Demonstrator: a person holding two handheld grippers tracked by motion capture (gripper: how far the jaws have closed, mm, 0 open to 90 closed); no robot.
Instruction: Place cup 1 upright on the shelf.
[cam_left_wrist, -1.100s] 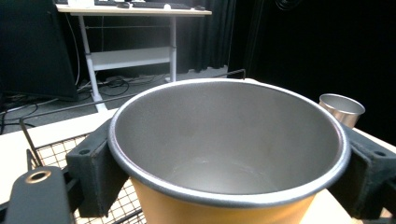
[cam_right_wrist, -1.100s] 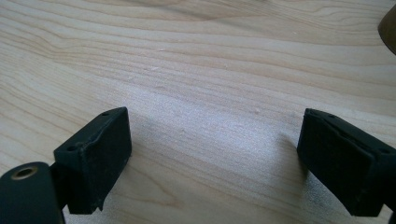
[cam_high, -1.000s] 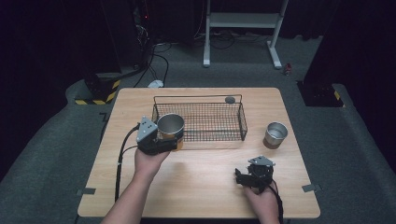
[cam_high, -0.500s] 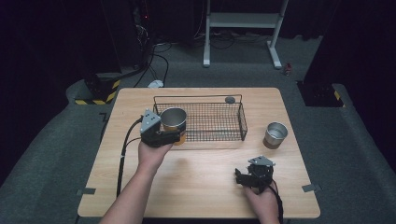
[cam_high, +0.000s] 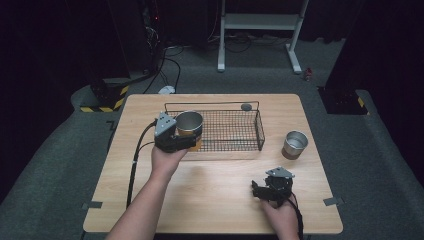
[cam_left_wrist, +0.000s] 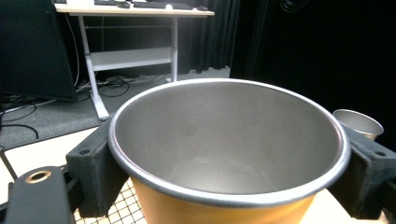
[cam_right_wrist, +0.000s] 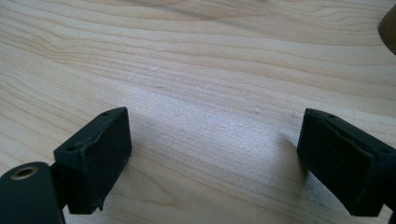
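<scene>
The left gripper (cam_high: 184, 141) sits at the left end of the wire basket (cam_high: 235, 131), held up by the person's left hand (cam_high: 167, 159). Its jaws are closed on the orange cup (cam_high: 189, 125), one black pad pressed against each side of the cup's wall just under the rim. In the left gripper view the cup (cam_left_wrist: 229, 154) stands upright between the pads, its grey metal inside showing and its mouth open toward the camera. From the high view the cup hangs over the basket's left end, at or just above the rim; whether it touches the wire cannot be told.

To the right of that gripper, past the far end of the basket, a second metal cup (cam_high: 295, 144) stands upright on the table (cam_high: 215, 200), apart from the basket; it also shows beyond the held cup's right rim (cam_left_wrist: 358, 123).

The right gripper (cam_high: 267, 189) rests low on the table near the front edge, well apart from both cups. Its jaws stand wide open, with bare wood between the pads (cam_right_wrist: 95, 154) and nothing held.
</scene>
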